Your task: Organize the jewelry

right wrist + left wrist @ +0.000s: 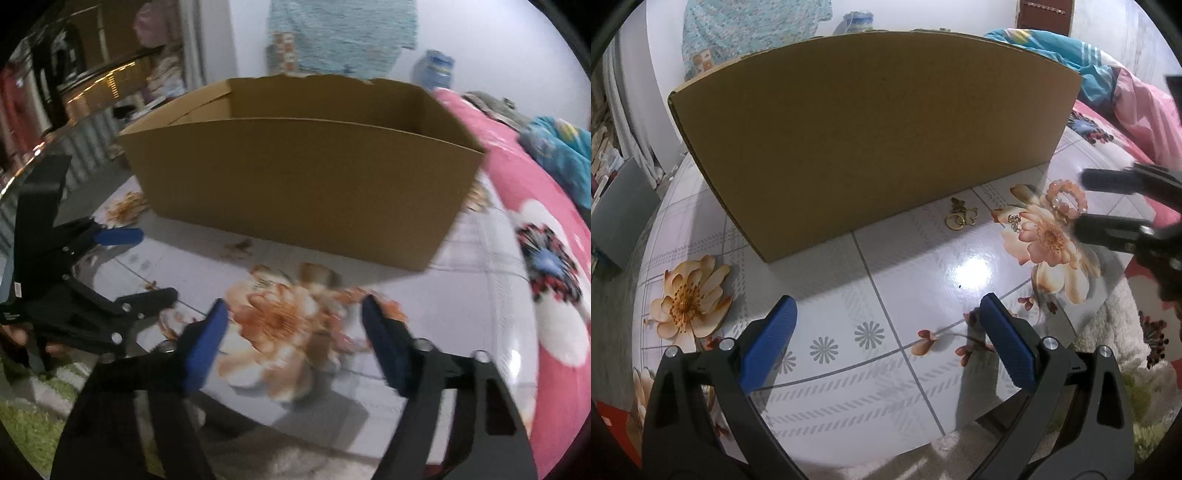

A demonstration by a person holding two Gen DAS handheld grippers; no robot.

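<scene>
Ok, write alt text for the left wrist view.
Open left gripper hovers over a floral table facing a cardboard box. Right of the box lie gold butterfly jewelry, a small sparkly piece and pink bead bracelets, with the right gripper at the beads.

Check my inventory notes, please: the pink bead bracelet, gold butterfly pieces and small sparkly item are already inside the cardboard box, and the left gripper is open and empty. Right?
Not quite. The pink bead bracelet, gold butterfly pieces and small sparkly item lie on the table in front of the cardboard box, not inside it, as the left wrist view shows. The left gripper is indeed open and empty.
</scene>
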